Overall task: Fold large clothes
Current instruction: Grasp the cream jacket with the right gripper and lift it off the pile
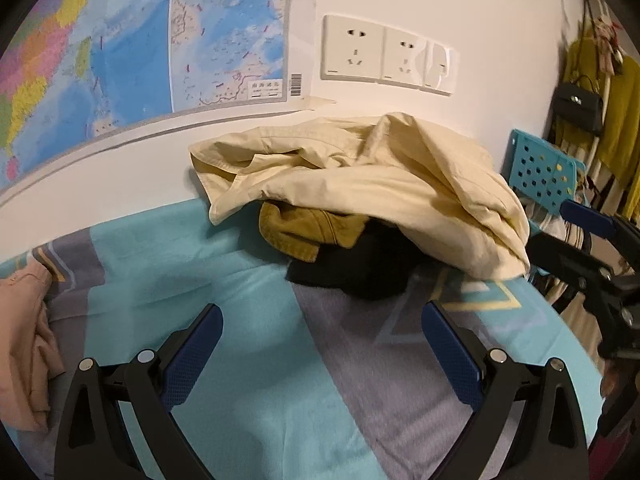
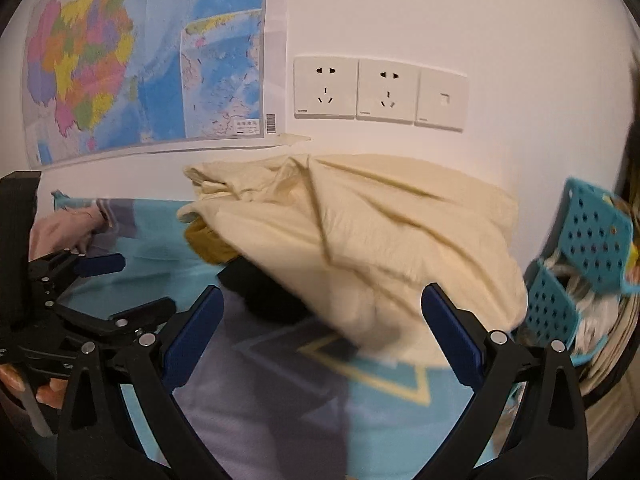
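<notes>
A crumpled cream garment [image 1: 360, 184] lies heaped against the wall on the teal and grey bed sheet [image 1: 248, 280]. It covers a mustard garment [image 1: 308, 232] and a black one [image 1: 360, 272]. My left gripper [image 1: 320, 320] hovers open over the sheet in front of the pile, holding nothing. In the right wrist view my right gripper [image 2: 320, 308] is open too, its right finger close to the cream garment [image 2: 380, 248], with the mustard garment [image 2: 208, 246] and the black one [image 2: 260, 292] peeking out. The left gripper [image 2: 116, 284] shows at the left.
A pink garment [image 1: 24, 344] lies at the sheet's left edge. A teal perforated basket [image 2: 580, 264] of clothes stands right of the bed. The wall carries a map [image 1: 140, 48] and sockets [image 1: 384, 56]. Clothes and a black bag [image 1: 578, 106] hang at far right.
</notes>
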A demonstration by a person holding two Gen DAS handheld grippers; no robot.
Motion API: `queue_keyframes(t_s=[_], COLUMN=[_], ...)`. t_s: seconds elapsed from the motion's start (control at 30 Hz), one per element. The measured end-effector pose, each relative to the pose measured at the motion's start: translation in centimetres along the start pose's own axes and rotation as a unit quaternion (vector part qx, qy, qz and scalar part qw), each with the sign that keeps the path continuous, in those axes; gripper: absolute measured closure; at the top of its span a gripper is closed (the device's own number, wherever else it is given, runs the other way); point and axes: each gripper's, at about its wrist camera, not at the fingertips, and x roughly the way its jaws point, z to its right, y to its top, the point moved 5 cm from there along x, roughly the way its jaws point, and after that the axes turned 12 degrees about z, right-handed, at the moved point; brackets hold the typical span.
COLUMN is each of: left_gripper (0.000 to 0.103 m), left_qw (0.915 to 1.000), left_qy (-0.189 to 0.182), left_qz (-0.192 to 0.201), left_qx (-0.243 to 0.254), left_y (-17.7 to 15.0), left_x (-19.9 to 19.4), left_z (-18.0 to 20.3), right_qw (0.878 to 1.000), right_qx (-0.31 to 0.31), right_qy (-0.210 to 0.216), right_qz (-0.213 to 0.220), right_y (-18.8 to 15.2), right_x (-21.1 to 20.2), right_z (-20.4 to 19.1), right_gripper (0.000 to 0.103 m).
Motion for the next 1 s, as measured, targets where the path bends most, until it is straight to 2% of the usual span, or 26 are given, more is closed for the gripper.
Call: queue_keyframes(t_s=[0.17, 0.33, 0.4, 0.43, 0.47, 0.5, 0.53, 0.67, 0.77, 0.83, 0.9, 0.93, 0.97, 1.0], left_gripper=[0.007, 0.007, 0.007, 0.007, 0.007, 0.007, 0.007, 0.007, 0.007, 0.007, 0.007, 0.007, 0.007, 0.007], left_qw=[0.9994, 0.9981, 0.9982, 0.9983, 0.9985, 0.9986, 0.9986, 0.9982, 0.9975, 0.9971, 0.9963, 0.9957, 0.9953, 0.9956], left_qy=[-0.002, -0.003, -0.001, 0.0, 0.0, -0.001, -0.002, -0.017, -0.035, -0.031, -0.03, -0.032, -0.032, -0.029], left_qz=[-0.01, -0.014, -0.011, -0.011, -0.011, -0.01, -0.009, -0.006, 0.006, 0.013, 0.006, 0.005, 0.005, 0.005], left_qx=[-0.033, -0.06, -0.059, -0.056, -0.054, -0.053, -0.052, -0.056, -0.062, -0.068, -0.081, -0.087, -0.091, -0.089], left_y=[0.8, 1.6, 1.9, 2.0, 2.0, 2.1, 2.1, 2.1, 2.1, 2.3, 2.4, 2.5, 2.7, 2.8], left_x=[2.6, 4.8, 5.3, 5.6, 5.8, 5.9, 6.0, 6.0, 6.3, 6.7, 7.4, 7.7, 8.0, 8.2], left_z=[-1.2, -2.0, -1.9, -1.9, -1.8, -1.7, -1.6, -1.3, -1.2, -1.4, -1.9, -2.0, -2.1, -2.1], right_qw=[0.999, 0.997, 0.994, 0.993, 0.991, 0.989, 0.989, 0.989, 0.994, 0.995, 0.995, 0.994, 0.992, 0.989], right_qx=[-0.039, -0.071, -0.088, -0.096, -0.102, -0.107, -0.116, -0.114, -0.058, -0.039, -0.061, -0.076, -0.091, -0.113], right_qy=[-0.009, 0.023, 0.035, 0.039, 0.05, 0.056, 0.055, 0.085, 0.086, 0.088, 0.065, 0.069, 0.068, 0.072], right_qz=[-0.004, -0.034, -0.053, -0.06, -0.075, -0.083, -0.077, -0.036, -0.015, -0.028, -0.042, -0.049, -0.052, -0.055], right_y=[2.7, 4.5, 4.3, 4.2, 3.9, 3.9, 3.9, 4.9, 5.9, 5.6, 5.0, 4.6, 4.4, 4.0], right_x=[4.1, 9.3, 11.1, 11.6, 11.9, 11.9, 11.2, 5.3, 1.4, 0.3, 0.4, 1.0, 1.4, 1.9], right_z=[1.0, 0.5, 0.2, 0.0, -0.1, -0.2, 0.0, 1.3, 4.4, 6.0, 6.0, 5.4, 4.8, 3.7], right_gripper=[0.006, 0.006, 0.009, 0.038, 0.076, 0.085, 0.089, 0.094, 0.094, 0.09, 0.06, 0.027, 0.017, 0.017])
